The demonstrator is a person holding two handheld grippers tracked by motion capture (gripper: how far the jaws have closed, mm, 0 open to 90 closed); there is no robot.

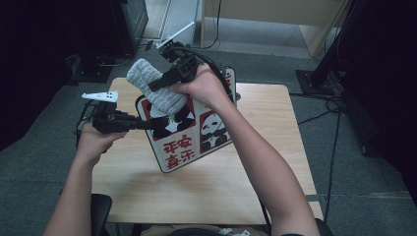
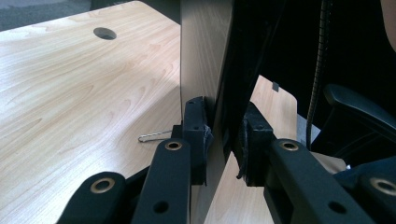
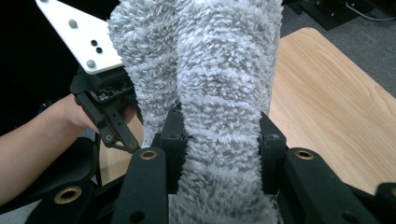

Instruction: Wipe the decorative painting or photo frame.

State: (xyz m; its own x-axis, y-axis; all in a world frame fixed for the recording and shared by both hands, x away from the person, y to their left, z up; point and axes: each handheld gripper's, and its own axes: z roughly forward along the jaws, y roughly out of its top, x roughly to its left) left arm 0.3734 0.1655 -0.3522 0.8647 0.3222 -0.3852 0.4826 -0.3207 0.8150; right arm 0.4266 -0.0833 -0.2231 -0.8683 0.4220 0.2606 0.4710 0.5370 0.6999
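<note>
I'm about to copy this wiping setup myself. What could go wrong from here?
1. The left gripper pinches the panda board only at its thin edge while the board stands tilted on the table; a firm wipe might twist it loose.
2. The right gripper squeezes a bunched grey fluffy cloth; it could slip out under pressure.
3. A paper clip lies near the board and might be knocked away.

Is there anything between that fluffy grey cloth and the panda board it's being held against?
Nothing visible. In the high view the cloth, clamped in the right gripper, lies right over the top of the board, which the left gripper holds upright by its edge. Whether the two actually touch I cannot tell.
</note>
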